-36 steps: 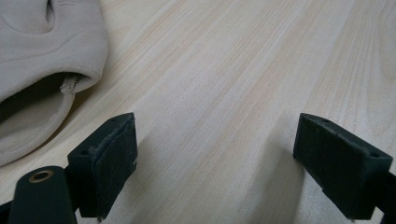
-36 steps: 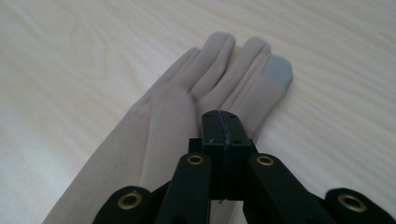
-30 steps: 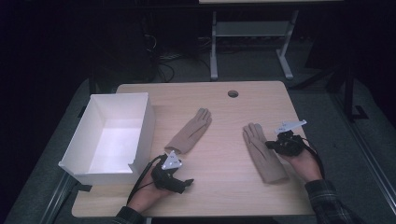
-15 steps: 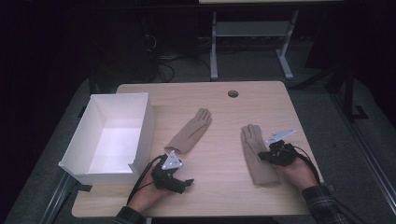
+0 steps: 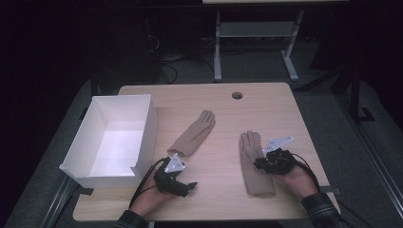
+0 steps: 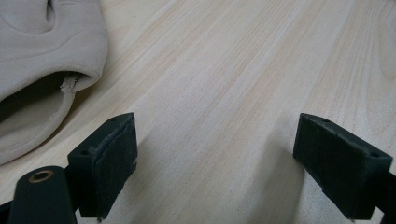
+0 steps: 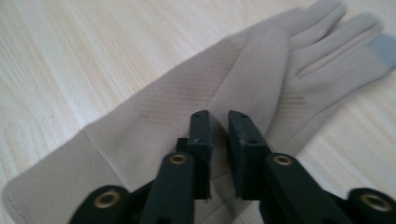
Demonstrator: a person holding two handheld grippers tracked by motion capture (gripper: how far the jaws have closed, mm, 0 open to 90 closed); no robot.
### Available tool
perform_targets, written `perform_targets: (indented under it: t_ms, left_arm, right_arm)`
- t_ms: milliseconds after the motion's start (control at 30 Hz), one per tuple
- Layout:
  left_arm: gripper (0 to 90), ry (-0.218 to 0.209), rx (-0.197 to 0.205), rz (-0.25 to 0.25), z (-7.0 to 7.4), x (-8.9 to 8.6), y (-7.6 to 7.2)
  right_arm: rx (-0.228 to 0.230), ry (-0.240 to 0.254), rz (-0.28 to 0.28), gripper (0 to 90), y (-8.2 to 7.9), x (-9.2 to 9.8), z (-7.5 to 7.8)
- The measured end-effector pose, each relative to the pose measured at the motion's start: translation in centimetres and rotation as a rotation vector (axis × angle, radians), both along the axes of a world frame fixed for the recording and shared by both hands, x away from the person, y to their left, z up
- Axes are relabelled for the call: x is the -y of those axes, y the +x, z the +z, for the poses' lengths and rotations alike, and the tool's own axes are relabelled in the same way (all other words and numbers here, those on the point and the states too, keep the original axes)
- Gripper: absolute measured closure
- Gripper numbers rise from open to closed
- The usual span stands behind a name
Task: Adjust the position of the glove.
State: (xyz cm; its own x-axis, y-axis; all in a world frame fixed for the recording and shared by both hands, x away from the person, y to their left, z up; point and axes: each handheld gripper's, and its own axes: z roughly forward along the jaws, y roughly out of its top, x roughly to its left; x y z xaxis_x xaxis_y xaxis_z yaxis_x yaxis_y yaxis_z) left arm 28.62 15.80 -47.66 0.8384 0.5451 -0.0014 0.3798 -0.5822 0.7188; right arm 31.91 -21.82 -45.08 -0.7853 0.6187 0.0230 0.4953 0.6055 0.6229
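Observation:
Two beige gloves lie flat on the wooden table (image 5: 218, 102). The left glove (image 5: 192, 135) points its fingers away and to the right; its open cuff (image 6: 37, 56) lies just left of my left gripper (image 6: 215, 158), which rests open on bare wood near the front edge (image 5: 187, 187). The right glove (image 5: 254, 166) lies lengthwise, fingers away. My right gripper (image 5: 260, 164) comes in from its right side. Its jaws (image 7: 218, 121) stand nearly together, low on the glove's palm (image 7: 261, 70), with fabric in the narrow gap.
A white open box (image 5: 145, 126) stands at the table's left edge, beside the left glove. A round cable hole (image 5: 237, 95) sits at the back middle. Bare wood lies between the gloves. A desk frame (image 5: 217, 47) stands on the floor behind.
My right gripper has moved left and toward the front, from beside the right glove onto its palm. The left gripper and both gloves have stayed in place.

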Motion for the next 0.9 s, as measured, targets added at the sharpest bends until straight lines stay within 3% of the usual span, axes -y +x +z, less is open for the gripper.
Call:
perform_targets:
  t_ms: [133,267,367,400,567,733,900]
  left_arm:
    - [13.0,0.0,0.0,0.0,0.0,0.0,0.0]
    - [13.0,-0.004,0.003,0.001,0.0,0.0,0.0]
    - [13.0,-0.004,0.004,0.001,0.0,0.0,0.0]
    - [13.0,-0.005,0.003,0.006,0.0,0.0,0.0]
    - [13.0,0.002,-0.001,0.018,0.0,0.1,-0.1]
    - [14.0,0.045,-0.046,0.017,0.7,0.6,0.0]
    - [16.6,0.036,-0.075,0.011,1.5,1.4,0.0]
  right_arm:
    - [0.029,0.022,-0.044,63.1,-0.3,0.8,0.4]
    - [0.03,0.05,-0.109,54.3,-0.4,2.9,0.3]
    - [0.045,0.061,-0.138,48.9,-0.4,4.1,0.0]
    - [0.049,0.075,-0.179,42.5,-0.5,5.3,-0.6]
    - [0.074,0.08,-0.21,34.1,-0.2,6.7,-1.7]
    - [0.079,0.092,-0.242,26.5,0.0,7.5,-2.3]
    - [0.084,0.103,-0.265,21.8,0.3,7.8,-2.9]
